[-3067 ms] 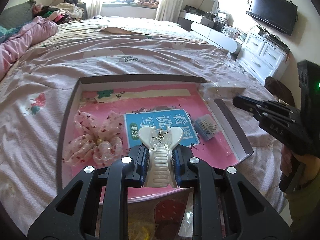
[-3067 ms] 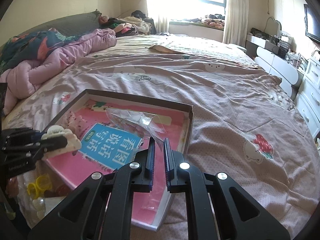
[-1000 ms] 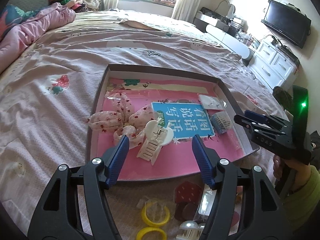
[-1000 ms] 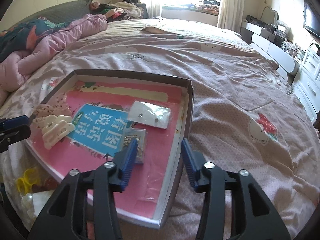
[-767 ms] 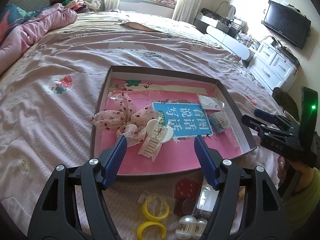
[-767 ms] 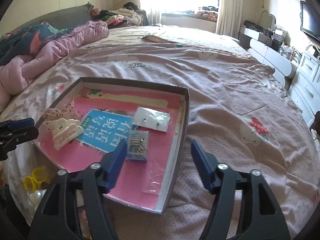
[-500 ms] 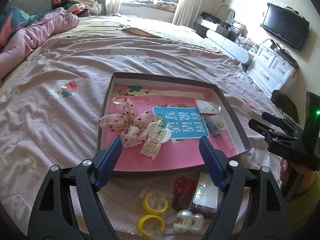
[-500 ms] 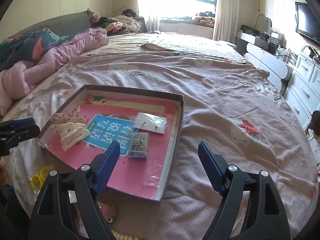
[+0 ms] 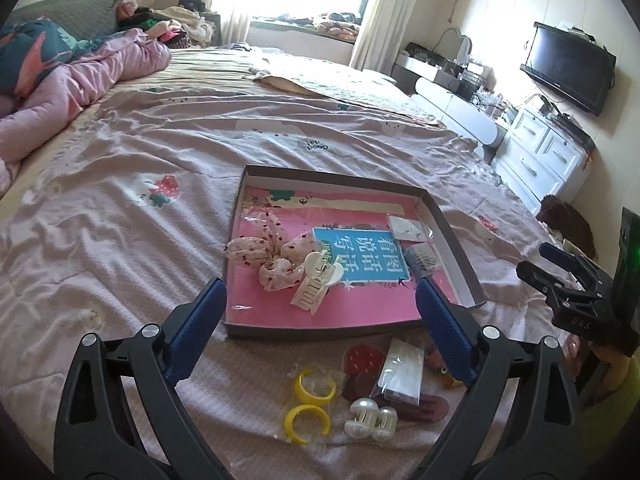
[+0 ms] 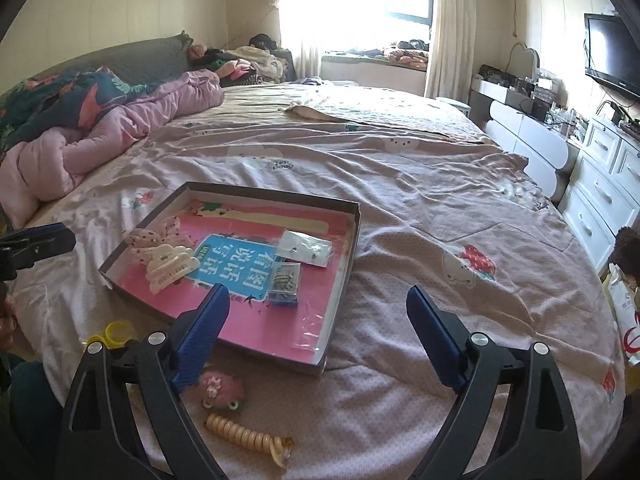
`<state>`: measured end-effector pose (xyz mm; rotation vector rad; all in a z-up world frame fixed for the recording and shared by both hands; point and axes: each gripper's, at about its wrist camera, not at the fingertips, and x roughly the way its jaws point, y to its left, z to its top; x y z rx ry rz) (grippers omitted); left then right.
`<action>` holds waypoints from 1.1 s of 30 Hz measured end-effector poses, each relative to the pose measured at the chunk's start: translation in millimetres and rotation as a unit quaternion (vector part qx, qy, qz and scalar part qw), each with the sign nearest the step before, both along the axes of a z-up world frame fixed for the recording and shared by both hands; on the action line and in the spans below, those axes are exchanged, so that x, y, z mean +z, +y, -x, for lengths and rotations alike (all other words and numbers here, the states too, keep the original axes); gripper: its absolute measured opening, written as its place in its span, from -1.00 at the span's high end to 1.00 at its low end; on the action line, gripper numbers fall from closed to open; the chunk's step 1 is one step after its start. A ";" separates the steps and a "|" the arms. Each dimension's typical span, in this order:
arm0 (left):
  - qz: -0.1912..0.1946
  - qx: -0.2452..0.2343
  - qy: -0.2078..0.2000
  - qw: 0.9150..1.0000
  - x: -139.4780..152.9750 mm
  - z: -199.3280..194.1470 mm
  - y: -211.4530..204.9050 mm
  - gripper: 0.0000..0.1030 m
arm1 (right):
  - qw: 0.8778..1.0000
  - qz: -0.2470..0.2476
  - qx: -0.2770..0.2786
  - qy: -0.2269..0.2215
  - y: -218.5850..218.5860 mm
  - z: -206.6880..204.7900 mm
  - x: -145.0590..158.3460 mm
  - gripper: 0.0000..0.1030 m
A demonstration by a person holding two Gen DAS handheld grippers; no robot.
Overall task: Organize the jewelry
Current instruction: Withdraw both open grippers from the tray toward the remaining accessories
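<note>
**Both grippers empty above the tray, loose pieces waiting on the bed**

The left gripper (image 9: 318, 316) and the right gripper (image 10: 318, 320) both stand spread wide, their jaws having just been opening, and nothing lies between either pair. The shallow dark-rimmed cardboard tray with a pink printed floor (image 9: 340, 180) rests on the pink bed (image 9: 160, 128), probably as the collecting place for the accessories. Inside it, the cream plastic claw clip (image 9: 316, 282) leans against the pink spotted fabric bow (image 9: 266, 252) at about 12 o'clock from the left gripper, just beyond its tips. At 1 o'clock lie the small clear box of hairpins (image 9: 420, 258) and the flat clear packet of earrings (image 9: 408, 228), side by side near the tray's right wall.

Outside the tray, pieces lie unsorted on the bed. From the left gripper, two yellow plastic rings (image 9: 312, 400) and the pearl-like white clip (image 9: 370, 424) sit at 6 o'clock, below its tips. From the right gripper, the pink fuzzy hair tie (image 10: 222, 390) and the beige coiled hair band (image 10: 248, 436) lie at 7 o'clock. With jaws spread, either gripper seems free to go for one of these next.
</note>
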<state>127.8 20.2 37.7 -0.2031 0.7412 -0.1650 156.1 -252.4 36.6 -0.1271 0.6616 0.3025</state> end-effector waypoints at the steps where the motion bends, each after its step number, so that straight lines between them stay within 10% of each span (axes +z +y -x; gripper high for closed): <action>1: 0.000 0.001 -0.001 1.000 0.9 2.5 0.9 -0.72 | 1.000 0.000 0.001 0.000 -0.4 3.1 0.6 -0.70; 33: -0.038 -0.015 0.017 0.999 -23.6 54.4 -32.5 -0.74 | 0.997 0.028 0.057 0.035 0.6 60.4 -37.4 -0.70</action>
